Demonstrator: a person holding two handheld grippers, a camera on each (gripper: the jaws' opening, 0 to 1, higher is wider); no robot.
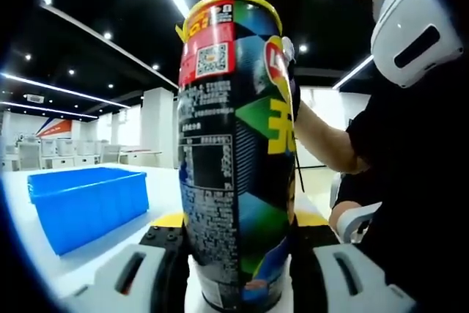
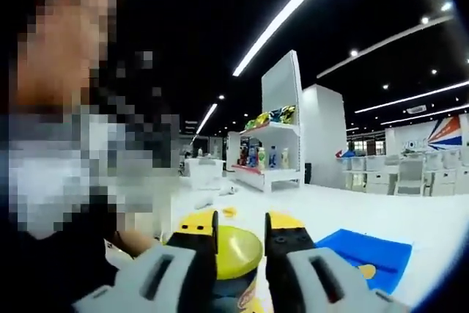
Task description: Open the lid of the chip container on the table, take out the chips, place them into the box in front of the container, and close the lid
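The chip container (image 1: 234, 166) is a tall black can with coloured patches and a yellow lid (image 1: 227, 1), standing upright on the white table. My left gripper (image 1: 238, 223) is shut on its lower body, one jaw pressed against each side. In the right gripper view I look along the can's top: my right gripper (image 2: 240, 221) has its yellow-tipped jaws closed on either side of the yellow lid (image 2: 238, 251). The blue box (image 1: 88, 203) sits on the table left of the can, and it appears as the blue box (image 2: 366, 254) to the right of the lid.
A person in black stands close on the right, with a forearm (image 1: 322, 141) reaching toward the can's top. The white table (image 1: 165, 181) stretches behind the can. A white shelf with snack packs and bottles (image 2: 267, 148) stands far off across the room.
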